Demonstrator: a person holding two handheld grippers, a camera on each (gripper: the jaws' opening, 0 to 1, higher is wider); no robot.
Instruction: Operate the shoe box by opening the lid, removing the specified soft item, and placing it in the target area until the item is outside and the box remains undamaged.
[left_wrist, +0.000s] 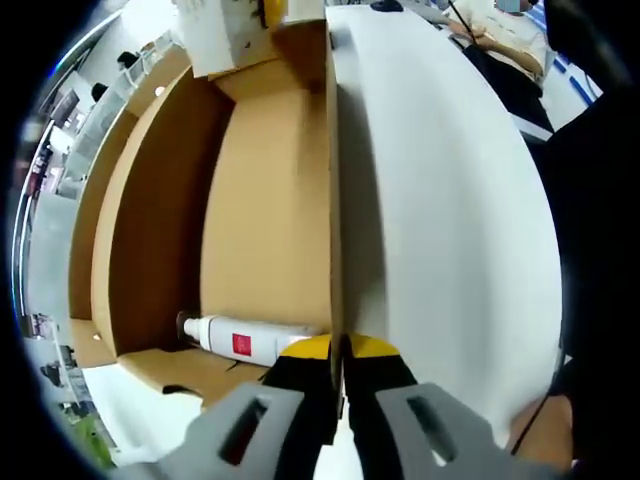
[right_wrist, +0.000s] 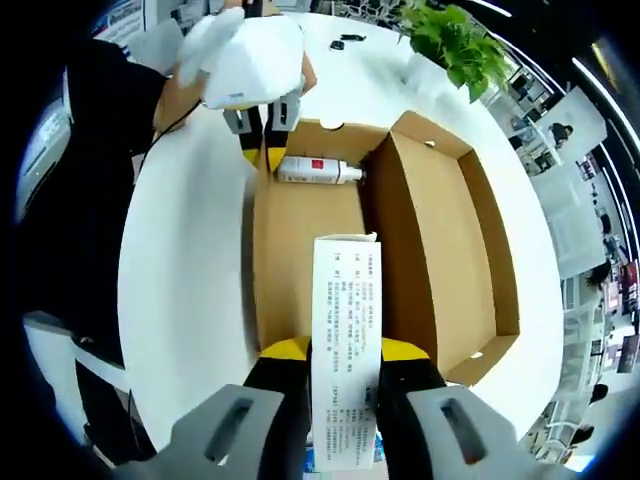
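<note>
My right gripper grips a tall white printed carton over the open brown cardboard shoe box. My left gripper clamps the box wall. White bottle lies inside; white counter beneath.
</note>
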